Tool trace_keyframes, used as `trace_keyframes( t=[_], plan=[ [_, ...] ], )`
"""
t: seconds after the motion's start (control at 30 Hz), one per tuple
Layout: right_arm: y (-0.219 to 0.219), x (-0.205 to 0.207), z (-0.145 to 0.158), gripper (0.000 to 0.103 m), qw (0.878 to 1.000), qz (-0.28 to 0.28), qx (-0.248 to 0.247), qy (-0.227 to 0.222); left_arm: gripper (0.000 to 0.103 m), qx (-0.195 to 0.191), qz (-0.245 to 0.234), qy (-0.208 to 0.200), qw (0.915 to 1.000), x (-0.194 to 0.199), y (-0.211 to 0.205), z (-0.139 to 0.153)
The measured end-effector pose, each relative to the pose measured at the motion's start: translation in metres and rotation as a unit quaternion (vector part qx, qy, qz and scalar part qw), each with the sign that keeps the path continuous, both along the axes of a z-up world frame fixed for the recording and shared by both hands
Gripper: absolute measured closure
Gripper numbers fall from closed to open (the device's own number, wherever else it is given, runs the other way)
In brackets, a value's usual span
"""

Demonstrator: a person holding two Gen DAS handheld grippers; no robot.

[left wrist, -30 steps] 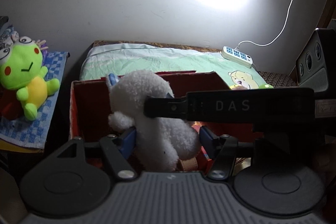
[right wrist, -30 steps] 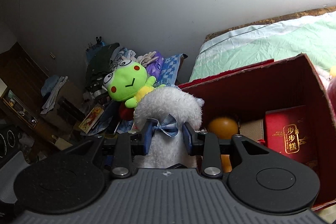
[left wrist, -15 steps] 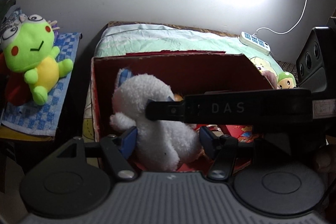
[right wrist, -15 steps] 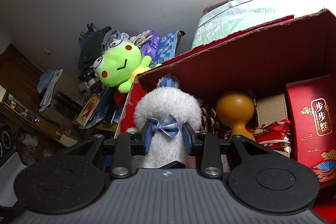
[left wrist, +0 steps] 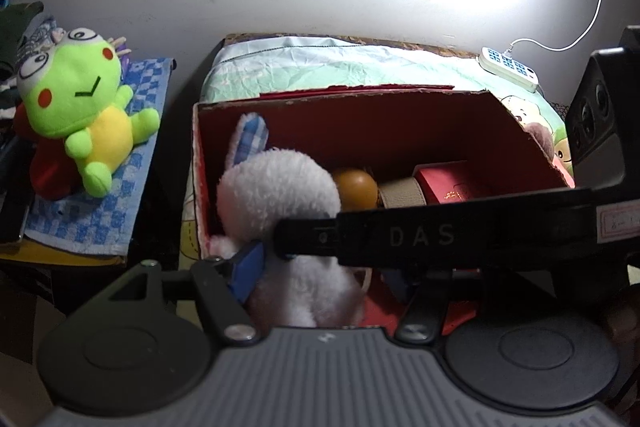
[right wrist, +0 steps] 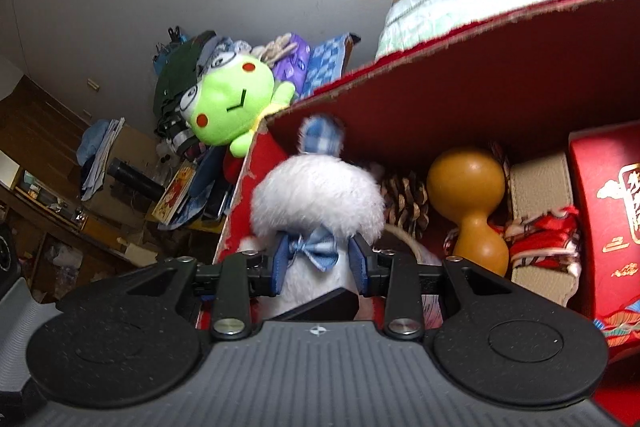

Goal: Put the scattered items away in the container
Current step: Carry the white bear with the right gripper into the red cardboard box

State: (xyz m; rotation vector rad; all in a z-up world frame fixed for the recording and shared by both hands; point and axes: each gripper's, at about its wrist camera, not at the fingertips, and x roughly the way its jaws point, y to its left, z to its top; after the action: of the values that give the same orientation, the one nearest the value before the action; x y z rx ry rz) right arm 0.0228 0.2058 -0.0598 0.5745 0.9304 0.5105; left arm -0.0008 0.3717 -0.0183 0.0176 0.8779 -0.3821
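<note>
From the left wrist, the left gripper (left wrist: 320, 277) stands spread wide on either side of the white plush rabbit (left wrist: 280, 195), its blue pads apart from the fur on the right and just touching or beside it on the left, so it grips nothing; the rabbit sits in the near left corner of the red cardboard box (left wrist: 360, 119), one checked ear up against the left wall; a black bar marked DAS, part of the right gripper (left wrist: 440, 237), crosses in front of the rabbit's body; farther right in the box lie an orange gourd (left wrist: 356, 187), a beige case (left wrist: 402, 193) and a red gift box (left wrist: 452, 183); a green frog toy (left wrist: 76, 111) lies on a blue checked cloth (left wrist: 100, 223) left of the box; a white power strip (left wrist: 510, 67) rests on the bed behind. From the right wrist, the right gripper (right wrist: 320, 263) is clenched on the rabbit (right wrist: 316, 203) at its neck, the pads pressing beside a blue bow; the rabbit is inside the box (right wrist: 500, 67), next to a pine cone (right wrist: 404, 203) and the gourd (right wrist: 466, 199).
</note>
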Motion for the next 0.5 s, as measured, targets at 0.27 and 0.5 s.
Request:
trace_keyframes(
  t=[0.27, 0.5],
  plan=[
    [-0.002, -0.011, 0.008, 0.064, 1.000, 0.001, -0.003, -0.010, 0.042, 0.000, 0.007, -0.008, 0.9999, -0.008, -0.001, 0.006],
    [-0.015, -0.021, 0.027, 0.065, 0.999, -0.028, -0.002, -0.045, 0.040, 0.014, 0.017, -0.013, 0.9997, -0.016, -0.004, 0.009]
  ],
)
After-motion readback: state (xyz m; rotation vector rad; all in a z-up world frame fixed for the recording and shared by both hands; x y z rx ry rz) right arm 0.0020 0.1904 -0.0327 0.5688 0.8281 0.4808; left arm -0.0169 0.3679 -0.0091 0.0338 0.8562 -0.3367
